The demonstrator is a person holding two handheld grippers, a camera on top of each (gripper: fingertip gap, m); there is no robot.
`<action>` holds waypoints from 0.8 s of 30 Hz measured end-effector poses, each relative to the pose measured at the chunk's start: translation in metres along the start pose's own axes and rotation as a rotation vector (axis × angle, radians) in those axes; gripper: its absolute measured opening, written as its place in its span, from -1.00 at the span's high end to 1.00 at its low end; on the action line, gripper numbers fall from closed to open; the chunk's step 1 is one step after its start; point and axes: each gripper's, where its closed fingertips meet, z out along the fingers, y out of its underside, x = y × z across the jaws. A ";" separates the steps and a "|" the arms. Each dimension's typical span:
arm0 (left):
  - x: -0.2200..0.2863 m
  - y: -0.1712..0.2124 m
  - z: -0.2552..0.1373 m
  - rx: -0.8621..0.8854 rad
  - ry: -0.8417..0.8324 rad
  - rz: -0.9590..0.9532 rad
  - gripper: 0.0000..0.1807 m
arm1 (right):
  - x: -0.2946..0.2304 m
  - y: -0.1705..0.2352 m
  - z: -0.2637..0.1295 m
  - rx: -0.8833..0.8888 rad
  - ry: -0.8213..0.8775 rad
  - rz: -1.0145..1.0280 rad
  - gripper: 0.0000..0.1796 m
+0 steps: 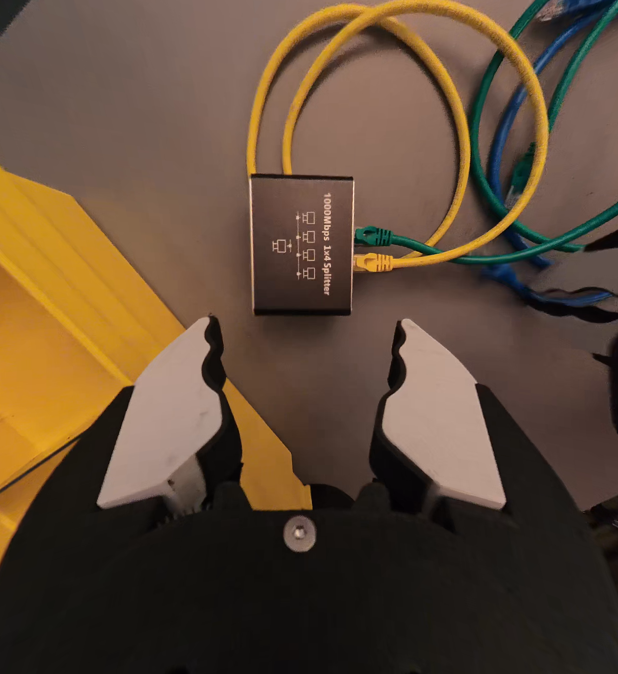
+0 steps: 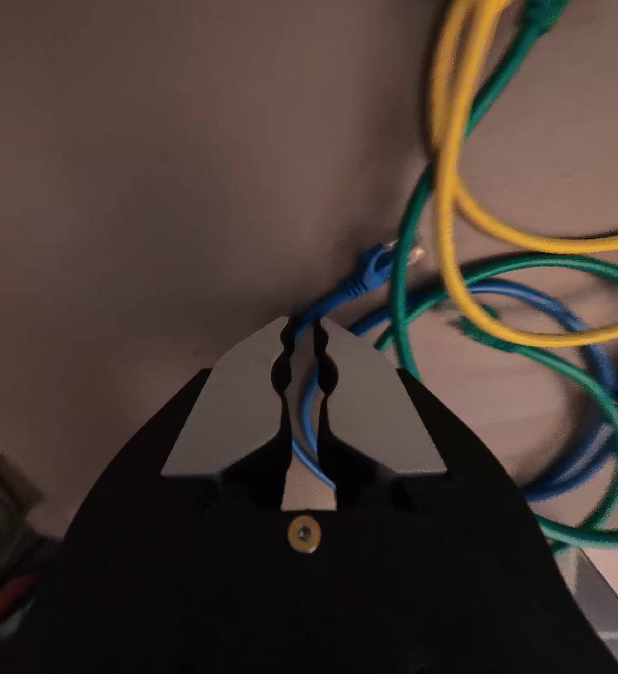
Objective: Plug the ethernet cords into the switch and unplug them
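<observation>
**Jaws nearly closed on the blue cord, two plugs already seated**

Jaws of our right gripper (image 2: 304,324) stand almost together around the blue cord (image 2: 309,412), which runs up between them and out past the tips to its plug (image 2: 371,271) just ahead. A narrow gap shows between the pads, so we cannot tell whether the cord is truly pinched or only straddled. Our left gripper (image 1: 305,322) hangs wide open and empty, its tips just short of the near end of the switch (image 1: 302,244).

The switch lies flat on the grey desk (image 1: 117,127) with a green plug (image 1: 373,236) and a yellow plug (image 1: 373,263) seated side by side in its right face.

We judge the main risk to be the tangle: the blue cord threads under loops of the green cord (image 2: 402,255) and the yellow cord (image 2: 449,204), so lifting it could drag those loops, tug the seated plugs or slide the light switch. Holding the cord behind the plug also leaves the plug free to swivel and miss a port.

Room is open to the left of the switch on the desk, though a yellow bin (image 1: 45,328) crowds our left gripper's side. The desk edge (image 2: 599,583) runs close by our right gripper.
</observation>
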 end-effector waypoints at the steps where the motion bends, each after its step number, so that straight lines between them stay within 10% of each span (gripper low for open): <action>1: 0.001 0.000 -0.005 0.016 0.007 -0.001 0.03 | -0.012 0.007 -0.001 -0.030 -0.089 -0.023 0.90; 10: 0.112 -0.022 -0.075 0.338 0.579 0.344 0.12 | -0.064 0.021 -0.099 0.251 -0.568 -0.260 0.95; 24: 0.216 -0.030 -0.093 0.335 1.143 0.512 0.27 | -0.050 0.023 -0.158 0.535 -0.556 -0.309 0.96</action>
